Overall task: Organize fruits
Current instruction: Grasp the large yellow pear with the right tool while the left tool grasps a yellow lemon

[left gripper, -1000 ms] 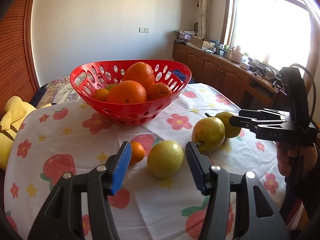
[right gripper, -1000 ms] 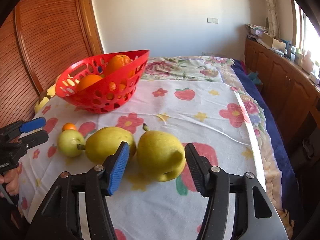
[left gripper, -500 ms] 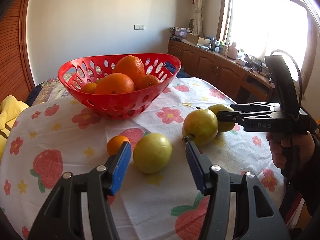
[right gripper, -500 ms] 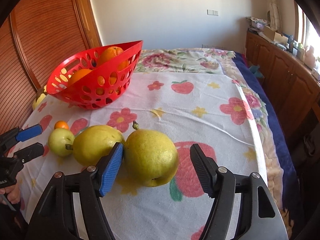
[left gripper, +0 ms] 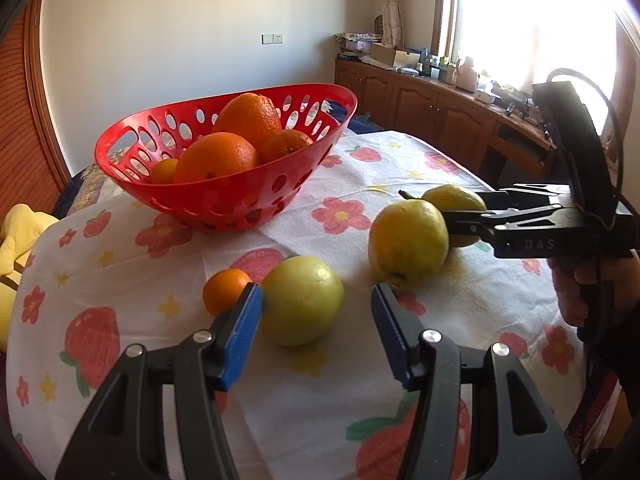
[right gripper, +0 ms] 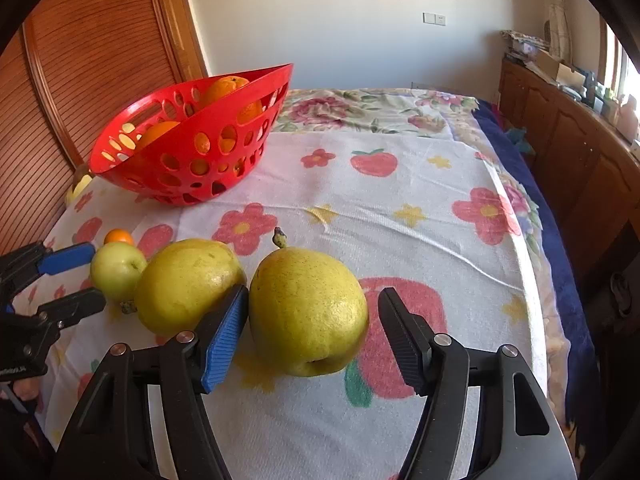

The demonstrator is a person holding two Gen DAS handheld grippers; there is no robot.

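Note:
A red perforated basket (left gripper: 224, 200) (right gripper: 180, 176) holds several oranges (left gripper: 216, 158). On the flowered tablecloth lie a small tangerine (left gripper: 224, 290) (right gripper: 118, 236), a green apple (left gripper: 302, 304) (right gripper: 116, 270) and two yellow pears. My left gripper (left gripper: 316, 332) (right gripper: 98, 276) is open around the apple, its blue pad close to the apple's left side. My right gripper (right gripper: 314, 338) (left gripper: 466, 206) has the far pear (right gripper: 308, 312) (left gripper: 456, 200) between its closing jaws, with a gap on the right side. The other pear (left gripper: 406, 246) (right gripper: 188, 284) lies just left of it.
A yellow cloth (left gripper: 16, 232) lies off the table's left edge. Wooden cabinets (left gripper: 440, 120) run under the window. A slatted wooden door (right gripper: 80, 80) stands behind the basket. A blue cloth hangs at the table's right edge (right gripper: 560, 280). A hand (left gripper: 572, 288) holds the right gripper.
The left gripper came nearer and lower, so the apple now sits between its fingers. The right gripper's jaws widened and slid forward around the far pear.

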